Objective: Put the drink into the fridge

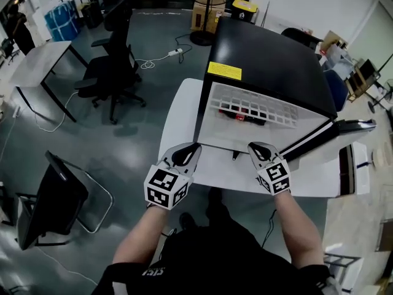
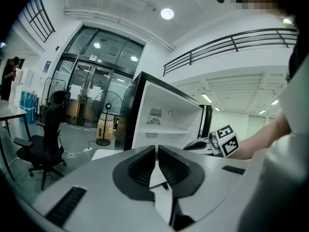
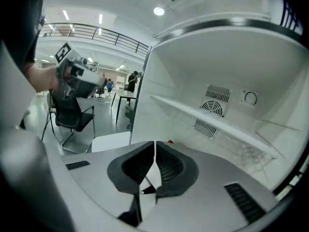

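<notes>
I see the fridge (image 1: 270, 60) open, its door (image 1: 353, 126) swung out to the fridge's right. The drink (image 1: 244, 116) seems to lie inside already, under the shelf (image 1: 258, 106). My left gripper (image 1: 193, 147) and right gripper (image 1: 255, 147) are pinched together and empty, just outside the fridge. The right one is nearer the door.

Grey desk (image 1: 37, 60) upper left, black office chair (image 1: 113, 66) just right of it, cardboard box (image 1: 201, 14) at top centre, white power strip (image 1: 175, 53) on the floor below that, and a dark folding chair (image 1: 55, 204) sitting lower left
</notes>
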